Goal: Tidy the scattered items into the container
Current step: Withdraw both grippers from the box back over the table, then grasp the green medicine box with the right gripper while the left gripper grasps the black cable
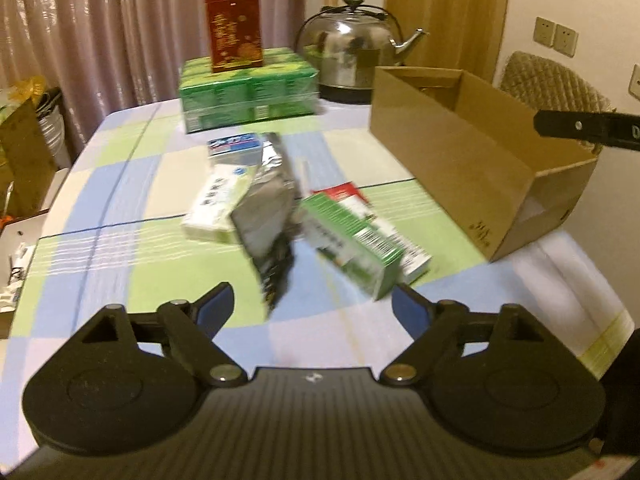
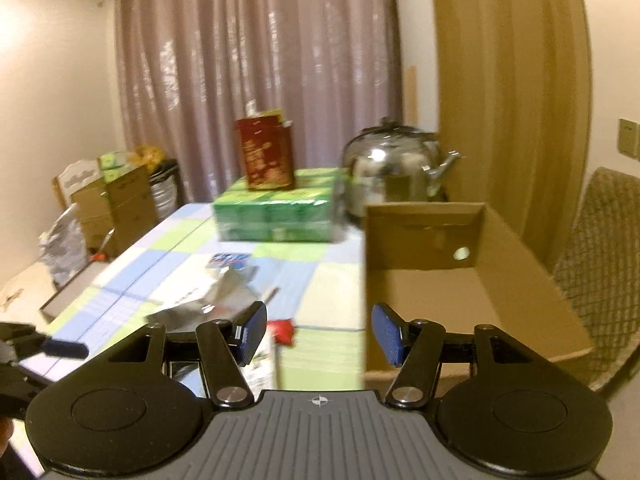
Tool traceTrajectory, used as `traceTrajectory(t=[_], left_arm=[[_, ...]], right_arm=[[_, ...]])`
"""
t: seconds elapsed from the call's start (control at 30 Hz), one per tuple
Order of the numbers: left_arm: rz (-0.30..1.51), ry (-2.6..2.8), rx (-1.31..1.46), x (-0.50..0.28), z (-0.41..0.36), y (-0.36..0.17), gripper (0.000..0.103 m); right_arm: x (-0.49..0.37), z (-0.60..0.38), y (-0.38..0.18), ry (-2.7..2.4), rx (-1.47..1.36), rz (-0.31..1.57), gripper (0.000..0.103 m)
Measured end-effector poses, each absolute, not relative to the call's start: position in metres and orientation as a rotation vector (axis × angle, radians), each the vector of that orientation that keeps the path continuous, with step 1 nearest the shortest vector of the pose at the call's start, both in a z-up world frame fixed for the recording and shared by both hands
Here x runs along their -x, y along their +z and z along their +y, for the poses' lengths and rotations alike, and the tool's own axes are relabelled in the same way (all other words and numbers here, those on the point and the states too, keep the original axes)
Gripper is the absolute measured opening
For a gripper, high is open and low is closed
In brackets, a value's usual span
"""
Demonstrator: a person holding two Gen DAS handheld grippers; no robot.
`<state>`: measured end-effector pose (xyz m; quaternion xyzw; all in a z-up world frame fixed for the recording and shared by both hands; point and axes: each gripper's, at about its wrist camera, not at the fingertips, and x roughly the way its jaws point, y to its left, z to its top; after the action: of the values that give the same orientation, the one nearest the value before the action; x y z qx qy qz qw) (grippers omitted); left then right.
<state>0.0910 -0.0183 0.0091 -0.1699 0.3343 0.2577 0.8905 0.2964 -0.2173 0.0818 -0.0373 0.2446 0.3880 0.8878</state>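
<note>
Scattered on the checked tablecloth lie a crumpled silver foil pouch [image 1: 268, 216], a green carton [image 1: 352, 240], a white and green box [image 1: 214, 204], a blue and white box [image 1: 234, 146] and a red and white pack [image 1: 344, 194]. My left gripper [image 1: 313, 306] hovers just short of the pouch and green carton, open, nothing between its fingers. The open cardboard box [image 1: 452, 160] stands to the right. My right gripper [image 2: 320, 332] is open and empty at the box's [image 2: 424, 240] near left corner. The pouch [image 2: 200, 304] lies to its left.
A steel kettle [image 1: 344, 56] and a wrapped block of green cartons [image 1: 248, 92] topped by a red tin [image 1: 234, 28] stand at the table's far end. A quilted chair [image 2: 600, 248] is behind the box. Cartons and bags [image 2: 120, 200] crowd the floor at left.
</note>
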Motion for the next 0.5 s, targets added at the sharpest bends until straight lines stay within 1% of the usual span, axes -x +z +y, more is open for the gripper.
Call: traceTrajectory(t=[0.13,0.2,0.3,0.5], left_arm=[[0.702,0.560,0.365,-0.072,-0.013,0.006,0.092],[0.710,0.565,0.371,-0.065,-0.010,0.003,0.099],[0.724,0.569,0.367,-0.058,-0.008,-0.001,0.102],[0.735,0.567,0.386,-0.055,-0.001,-0.011,0.102]], right_arm=[[-0.277,-0.199,0.072,0.856,0.116,0.538,0.057],[-0.269,-0.191,0.066,0.875,0.134,0.554,0.057],[-0.262,-0.180,0.057,0.899,0.163,0.581,0.057],[-0.257,-0.161,0.037,0.923,0.203,0.628,0.057]])
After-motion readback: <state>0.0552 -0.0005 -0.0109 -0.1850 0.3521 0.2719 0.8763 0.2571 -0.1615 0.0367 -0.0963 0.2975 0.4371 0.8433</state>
